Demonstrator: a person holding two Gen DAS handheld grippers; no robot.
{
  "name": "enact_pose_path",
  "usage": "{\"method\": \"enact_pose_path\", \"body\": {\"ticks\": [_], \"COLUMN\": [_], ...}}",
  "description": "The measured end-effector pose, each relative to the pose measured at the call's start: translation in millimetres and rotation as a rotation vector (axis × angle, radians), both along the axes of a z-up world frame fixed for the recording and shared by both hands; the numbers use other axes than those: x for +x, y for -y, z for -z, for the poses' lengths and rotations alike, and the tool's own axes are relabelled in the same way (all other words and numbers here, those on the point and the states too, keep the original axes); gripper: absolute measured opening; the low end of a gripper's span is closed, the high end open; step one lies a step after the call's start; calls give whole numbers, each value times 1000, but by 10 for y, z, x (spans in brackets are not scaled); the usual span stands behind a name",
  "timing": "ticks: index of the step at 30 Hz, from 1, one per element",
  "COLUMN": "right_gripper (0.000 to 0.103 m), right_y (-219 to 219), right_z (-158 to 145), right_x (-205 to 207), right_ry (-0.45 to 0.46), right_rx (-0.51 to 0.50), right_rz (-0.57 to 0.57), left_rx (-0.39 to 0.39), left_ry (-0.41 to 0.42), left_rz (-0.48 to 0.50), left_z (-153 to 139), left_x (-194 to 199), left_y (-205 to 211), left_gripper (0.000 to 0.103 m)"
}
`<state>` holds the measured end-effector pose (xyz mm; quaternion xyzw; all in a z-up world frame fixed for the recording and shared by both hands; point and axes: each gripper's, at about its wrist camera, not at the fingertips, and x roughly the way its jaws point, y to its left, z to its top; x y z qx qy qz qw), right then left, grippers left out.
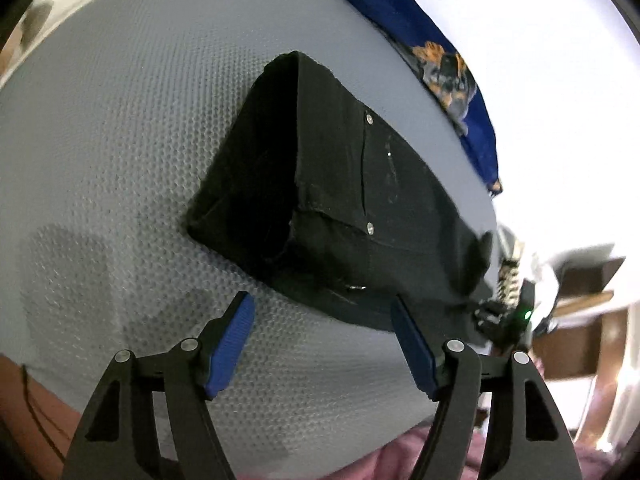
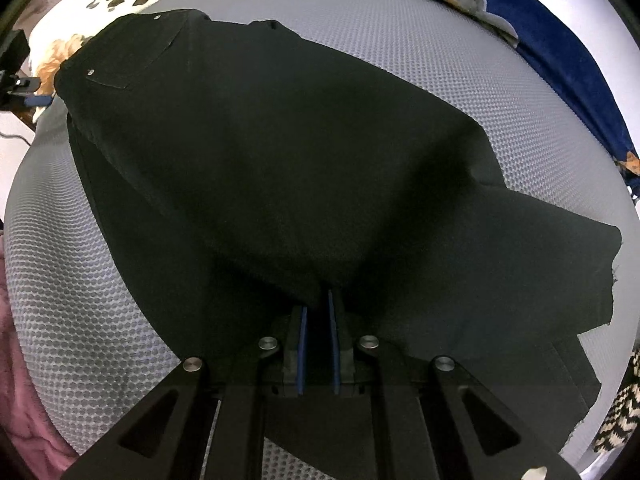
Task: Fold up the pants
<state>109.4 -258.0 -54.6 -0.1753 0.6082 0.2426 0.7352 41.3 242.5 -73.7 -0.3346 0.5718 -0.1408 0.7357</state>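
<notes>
Black pants lie on a grey dotted mat, waistband open toward the left wrist camera, rivets showing. My left gripper is open and empty, its blue pads just short of the waist edge. In the right wrist view the pants spread across the mat. My right gripper is shut on a fold of the black cloth, which is lifted and drapes over the fingertips.
A blue cloth with an orange print lies along the mat's far edge, and it shows in the right wrist view. A floral pillow is at the back left. Pink fabric lies at the near edge.
</notes>
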Motion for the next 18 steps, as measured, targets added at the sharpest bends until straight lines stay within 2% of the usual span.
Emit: {"method": "enact_pose_path", "body": {"ticks": [5,8,9,10,11,14,16,18], "right_gripper": [8,8,8,8,8,8,7,6], "right_y": [58,96,106,100,115,112,84,91], "right_z": [37,48,44,39,37,-11,-112,-252], "right_x": [-69,-49,-62,-80,-87,-76,-94,-103], "right_ry": [10,17,19,20,21,33,68,95], "right_rx": [9,13,16,17,18,9,1,8], "right_rz": [-2,1,6,11,17,45,44,55], "left_rx": [-57,-59,-57,-45,-35,-9,40,48], "left_ry": [8,-7,-3,9,14,45,127,180], "left_rz": [-110,-156,-166,-174,-171,-144,-87,-56], "left_z": [66,144,155,156,143,15,-224,-411], "left_x": [95,188,211,251,303,500,629,736], "left_y": [11,41,48,57,73,138,206,230], "left_gripper": [70,67,55,32,24,20,19,19]}}
